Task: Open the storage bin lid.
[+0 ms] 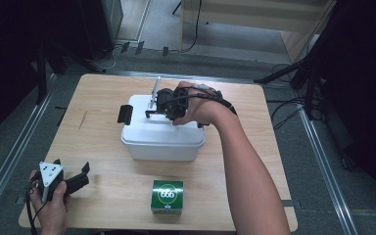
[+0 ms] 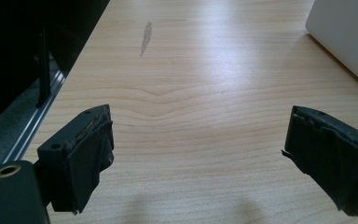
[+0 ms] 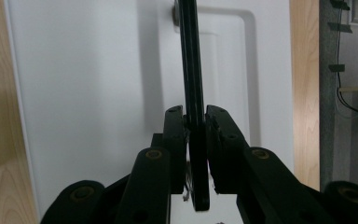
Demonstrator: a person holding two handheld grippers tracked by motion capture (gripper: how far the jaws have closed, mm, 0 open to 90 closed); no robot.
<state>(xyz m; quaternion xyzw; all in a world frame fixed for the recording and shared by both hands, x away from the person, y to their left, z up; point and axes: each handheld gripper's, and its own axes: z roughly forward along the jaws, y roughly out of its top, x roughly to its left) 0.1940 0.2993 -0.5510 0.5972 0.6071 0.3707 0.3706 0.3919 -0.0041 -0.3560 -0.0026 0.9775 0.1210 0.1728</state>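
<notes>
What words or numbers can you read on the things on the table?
"666" in white, on top of the green box near the front edge of the table.
A small white patch of print at that box's front edge: too small to read.
The white bin, whose black handle the right tongs are pinching: no writing that I can see.

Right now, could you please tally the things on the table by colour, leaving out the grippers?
White: 1, the lidded storage box
Black: 2, the box's lid handle, clamped in the right gripper, and the side latch on the box's left end
Green: 1, the small 666 box
Total: 4
</notes>
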